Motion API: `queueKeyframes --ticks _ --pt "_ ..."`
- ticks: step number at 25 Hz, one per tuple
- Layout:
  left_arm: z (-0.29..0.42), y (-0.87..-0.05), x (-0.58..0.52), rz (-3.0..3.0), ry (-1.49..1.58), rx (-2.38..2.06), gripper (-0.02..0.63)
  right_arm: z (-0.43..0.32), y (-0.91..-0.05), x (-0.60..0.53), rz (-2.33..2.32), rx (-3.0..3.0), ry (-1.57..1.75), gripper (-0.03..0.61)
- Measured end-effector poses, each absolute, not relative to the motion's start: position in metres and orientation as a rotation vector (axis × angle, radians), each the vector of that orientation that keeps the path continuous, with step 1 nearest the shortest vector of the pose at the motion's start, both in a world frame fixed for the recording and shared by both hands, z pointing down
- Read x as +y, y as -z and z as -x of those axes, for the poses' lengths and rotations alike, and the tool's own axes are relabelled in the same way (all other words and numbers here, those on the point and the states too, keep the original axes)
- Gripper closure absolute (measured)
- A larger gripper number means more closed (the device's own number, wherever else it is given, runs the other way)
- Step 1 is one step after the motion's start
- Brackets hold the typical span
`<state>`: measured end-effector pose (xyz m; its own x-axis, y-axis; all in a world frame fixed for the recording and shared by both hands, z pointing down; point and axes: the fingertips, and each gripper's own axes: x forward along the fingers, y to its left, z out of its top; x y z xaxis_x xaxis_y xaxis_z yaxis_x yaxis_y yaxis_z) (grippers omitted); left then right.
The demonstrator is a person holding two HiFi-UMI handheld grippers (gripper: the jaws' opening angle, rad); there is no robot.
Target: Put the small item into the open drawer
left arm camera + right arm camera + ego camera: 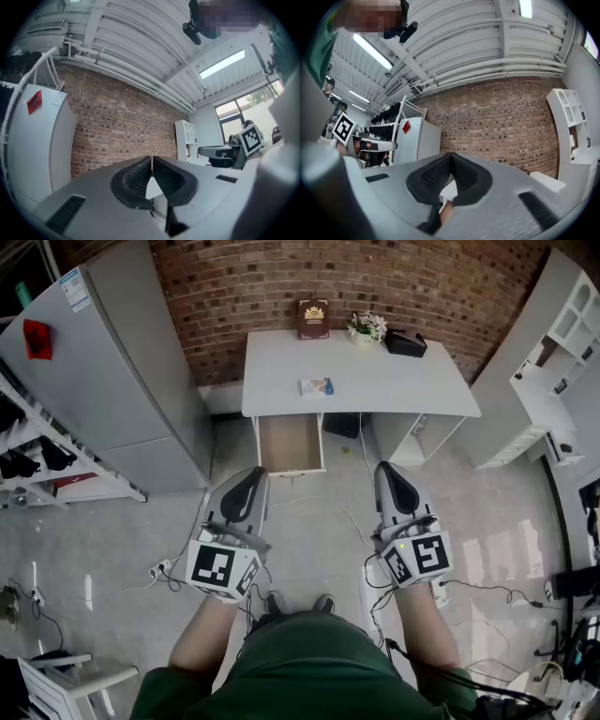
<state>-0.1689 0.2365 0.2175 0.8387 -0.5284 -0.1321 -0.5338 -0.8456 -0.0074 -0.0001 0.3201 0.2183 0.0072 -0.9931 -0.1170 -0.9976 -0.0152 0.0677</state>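
Observation:
A small white and blue item [317,386] lies on the white desk [375,381], near its front edge. Below it the desk's wooden drawer [291,442] stands pulled open and holds nothing that I can see. My left gripper [251,474] hangs over the floor just short of the drawer's front, its jaws shut with nothing between them [152,161]. My right gripper [386,470] is level with it to the right, also shut and empty [451,157]. Both point towards the brick wall.
A grey fridge [112,352] stands left of the desk and a white shelf unit [562,343] to its right. On the desk's back edge are a brown box [313,319], a flower pot [367,328] and a black case [405,343]. Cables [352,521] lie on the floor.

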Motion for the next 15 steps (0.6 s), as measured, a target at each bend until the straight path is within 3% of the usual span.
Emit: queueKeyframes --ticks 15 --pt "0.097 -0.22 0.299 2.945 -0.114 0.948 0.601 -0.078 -0.238 0.364 2.115 2.202 -0.074 0.575"
